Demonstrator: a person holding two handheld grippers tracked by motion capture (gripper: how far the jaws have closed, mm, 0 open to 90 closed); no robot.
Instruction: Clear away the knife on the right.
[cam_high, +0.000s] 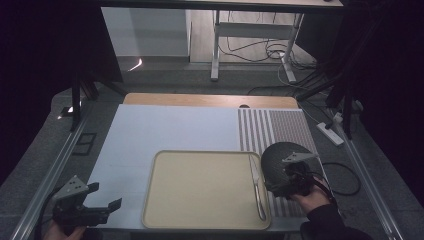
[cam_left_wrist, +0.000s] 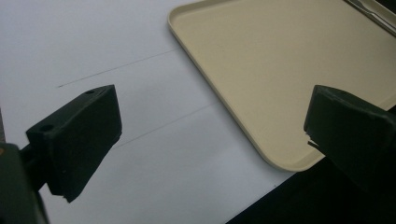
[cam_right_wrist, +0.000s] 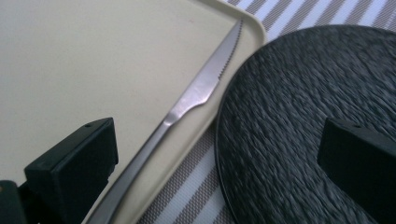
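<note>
A beige tray (cam_high: 200, 185) (cam_left_wrist: 280, 60) (cam_right_wrist: 93, 56) lies at the front middle of the table. A steel knife (cam_high: 257, 187) (cam_right_wrist: 196, 95) rests along the tray's right rim, serrated tip pointing away from me. Just right of it a dark round textured plate (cam_high: 277, 152) (cam_right_wrist: 289, 116) sits on a striped placemat (cam_high: 270, 125) (cam_right_wrist: 187, 186). My right gripper (cam_high: 282, 182) (cam_right_wrist: 217, 154) hovers open over the plate's near edge, one jaw above the knife handle, the other above the plate. My left gripper (cam_high: 106, 196) (cam_left_wrist: 210, 135) is open at the front left, near the tray's corner, holding nothing.
A pale blue mat (cam_high: 165, 130) (cam_left_wrist: 93, 46) covers the table's left and middle. Metal rails run along both sides of the table. On the floor to the right lie a power strip (cam_high: 330, 132) and cables. A desk frame (cam_high: 216, 45) stands behind.
</note>
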